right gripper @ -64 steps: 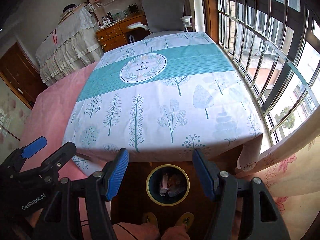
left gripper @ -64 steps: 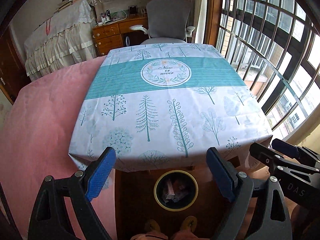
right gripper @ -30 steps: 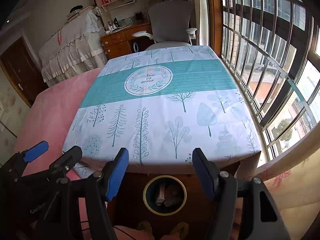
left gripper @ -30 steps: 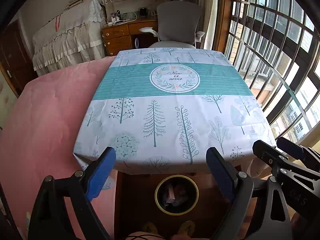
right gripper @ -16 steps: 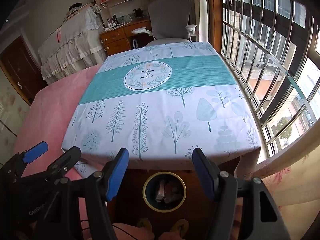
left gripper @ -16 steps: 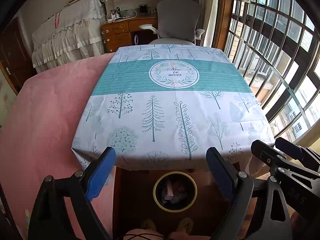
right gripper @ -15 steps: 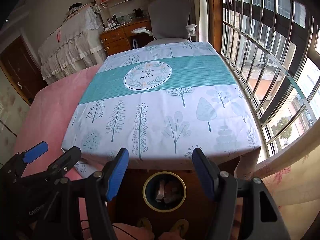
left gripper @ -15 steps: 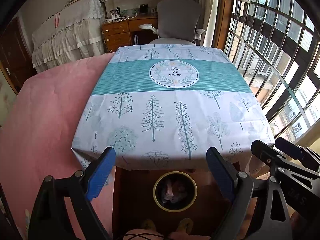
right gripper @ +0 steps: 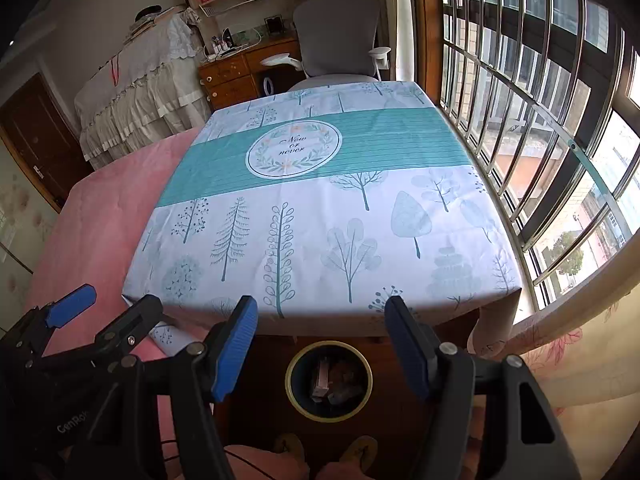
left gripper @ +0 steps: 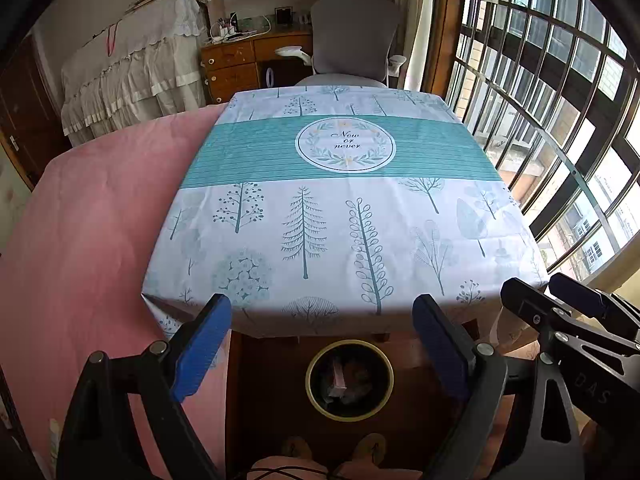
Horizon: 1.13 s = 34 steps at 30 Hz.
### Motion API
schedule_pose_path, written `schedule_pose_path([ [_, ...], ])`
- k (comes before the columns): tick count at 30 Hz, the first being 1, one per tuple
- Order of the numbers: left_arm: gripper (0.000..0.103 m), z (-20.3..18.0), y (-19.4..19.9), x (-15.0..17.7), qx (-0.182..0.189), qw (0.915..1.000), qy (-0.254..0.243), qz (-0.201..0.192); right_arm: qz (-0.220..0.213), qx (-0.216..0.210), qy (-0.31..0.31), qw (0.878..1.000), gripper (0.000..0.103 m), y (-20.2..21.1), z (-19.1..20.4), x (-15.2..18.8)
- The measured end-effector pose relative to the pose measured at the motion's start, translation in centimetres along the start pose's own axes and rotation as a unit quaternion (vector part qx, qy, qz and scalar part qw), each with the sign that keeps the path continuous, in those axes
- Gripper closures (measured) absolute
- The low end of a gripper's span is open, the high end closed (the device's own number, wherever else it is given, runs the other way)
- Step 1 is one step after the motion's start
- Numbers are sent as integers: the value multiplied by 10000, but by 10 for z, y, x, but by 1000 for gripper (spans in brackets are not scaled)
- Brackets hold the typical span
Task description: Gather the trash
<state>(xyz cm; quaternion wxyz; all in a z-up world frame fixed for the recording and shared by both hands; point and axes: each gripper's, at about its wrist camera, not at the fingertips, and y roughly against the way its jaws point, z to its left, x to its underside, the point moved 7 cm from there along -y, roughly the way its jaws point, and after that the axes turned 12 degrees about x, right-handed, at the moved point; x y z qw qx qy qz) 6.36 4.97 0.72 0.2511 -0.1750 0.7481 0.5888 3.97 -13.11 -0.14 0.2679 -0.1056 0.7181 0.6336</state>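
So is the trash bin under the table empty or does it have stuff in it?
Not empty. The trash bin, upright on the floor, shows crumpled wrappers and scraps through its open top; how full it is cannot be told.

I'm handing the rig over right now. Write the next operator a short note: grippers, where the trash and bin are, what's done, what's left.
Left gripper: open, nothing between its fingers.
Right gripper: open, empty too. Both hang side by side over the near edge of the table.
Bin: on the floor just below that near edge, in front of the person's feet; wrappers and scraps lie inside.
Done: the tablecloth shows no loose trash in either view.
Left: nothing obvious to pick up from here; check the floor and the pink bedspread outside these views before stopping.
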Motion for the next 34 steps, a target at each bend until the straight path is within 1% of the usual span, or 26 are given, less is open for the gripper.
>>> schedule_pose_path([
  [34,12,11,-2,9,-3,9999,20,152,22,-10,-6,10000,36,0,1,-1],
])
